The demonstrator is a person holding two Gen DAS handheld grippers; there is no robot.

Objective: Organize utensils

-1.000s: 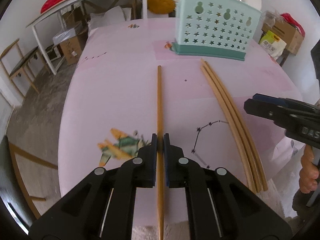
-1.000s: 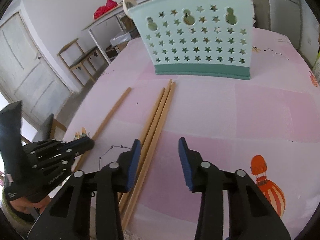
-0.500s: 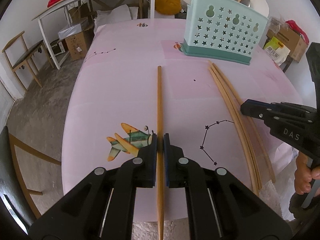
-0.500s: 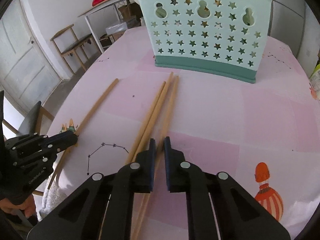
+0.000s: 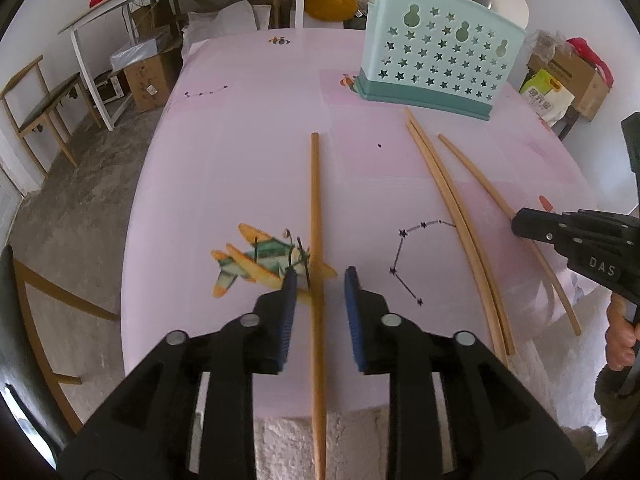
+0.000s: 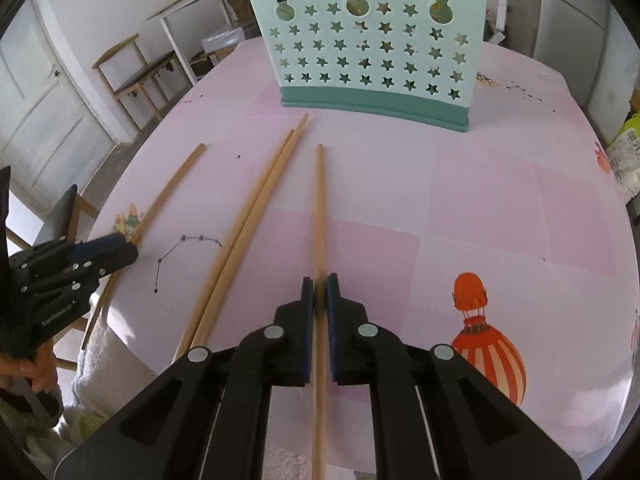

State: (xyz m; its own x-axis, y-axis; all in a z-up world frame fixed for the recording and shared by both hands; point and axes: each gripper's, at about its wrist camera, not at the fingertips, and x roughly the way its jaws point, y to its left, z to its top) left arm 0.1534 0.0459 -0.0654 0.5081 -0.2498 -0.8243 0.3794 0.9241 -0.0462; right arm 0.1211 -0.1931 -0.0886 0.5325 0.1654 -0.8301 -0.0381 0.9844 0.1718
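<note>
The left hand-held gripper (image 5: 319,280) is seen released, its blue-padded jaws spread apart on either side of a single wooden chopstick (image 5: 315,216) that lies flat on the pink desk (image 5: 240,160). The stick runs between the jaws without being touched by either pad, and its near end passes over the desk edge. A printed aeroplane (image 5: 256,260) is found just left of this stick, partly under the left jaw tip.

The right hand-held gripper (image 6: 320,286) is clenched on a second chopstick (image 6: 319,208), which is pinched between the two pads and points toward the mint-green utensil basket (image 6: 372,40). The far tip of this stick stops short of the basket's darker base. In the left wrist view the same stick (image 5: 476,176) is seen running up to the right gripper's tip and on past it.

A pair of chopsticks (image 6: 248,224) is laid side by side, touching, between the two other sticks, their far ends near the basket's left corner. The basket stands upright at the far side of the desk, its wall pierced with star-shaped holes. A printed hot-air balloon (image 6: 486,336) is shown just right of the right gripper, and a dotted constellation print (image 6: 184,252) lies between the pair and the leftmost stick
</note>
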